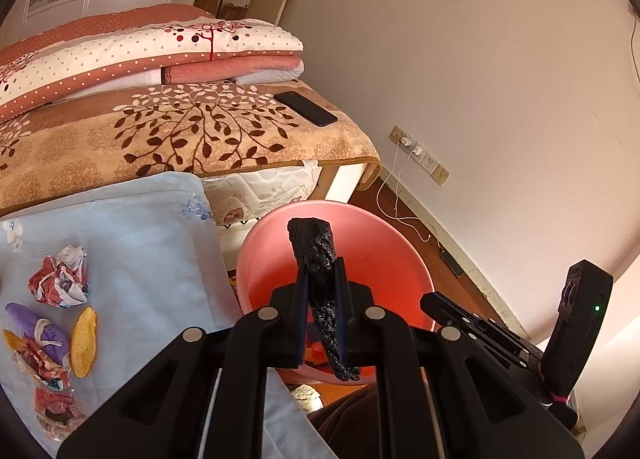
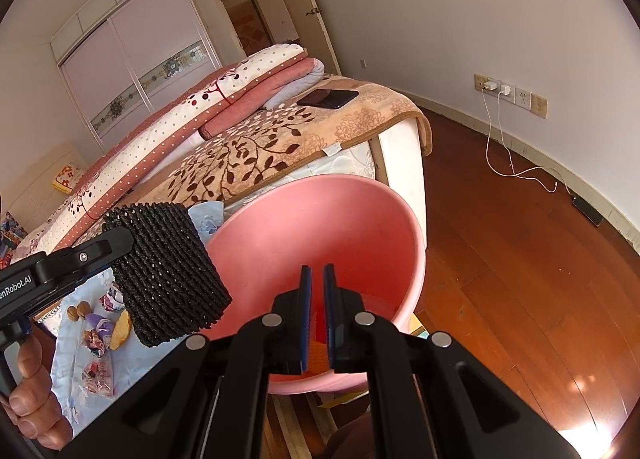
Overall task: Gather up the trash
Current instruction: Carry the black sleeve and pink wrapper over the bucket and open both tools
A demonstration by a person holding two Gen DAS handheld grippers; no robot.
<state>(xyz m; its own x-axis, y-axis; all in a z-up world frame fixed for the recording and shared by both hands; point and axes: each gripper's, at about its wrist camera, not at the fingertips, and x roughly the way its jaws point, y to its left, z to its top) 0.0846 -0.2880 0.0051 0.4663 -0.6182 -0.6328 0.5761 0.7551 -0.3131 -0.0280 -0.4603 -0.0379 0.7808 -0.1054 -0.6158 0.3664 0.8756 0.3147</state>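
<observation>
My left gripper [image 1: 322, 265] is shut on a black foam net sleeve [image 1: 320, 259] and holds it over the pink basin [image 1: 384, 243]. The right wrist view shows that sleeve [image 2: 168, 271] hanging from the left gripper at the basin's left rim [image 2: 416, 243]. My right gripper [image 2: 317, 271] is nearly shut and empty, its fingertips above the inside of the basin. Crumpled wrappers [image 1: 60, 279], a purple wrapper [image 1: 36, 327] and an orange peel [image 1: 84, 341] lie on the light blue cloth [image 1: 140, 227] at the left.
A bed with a leaf-pattern blanket [image 1: 180, 139] and folded quilts [image 1: 152, 47] stands behind the basin, a black phone [image 1: 306, 108] on it. Chargers and white cables [image 2: 504, 147] run down the wall to the wooden floor [image 2: 520, 259] at the right.
</observation>
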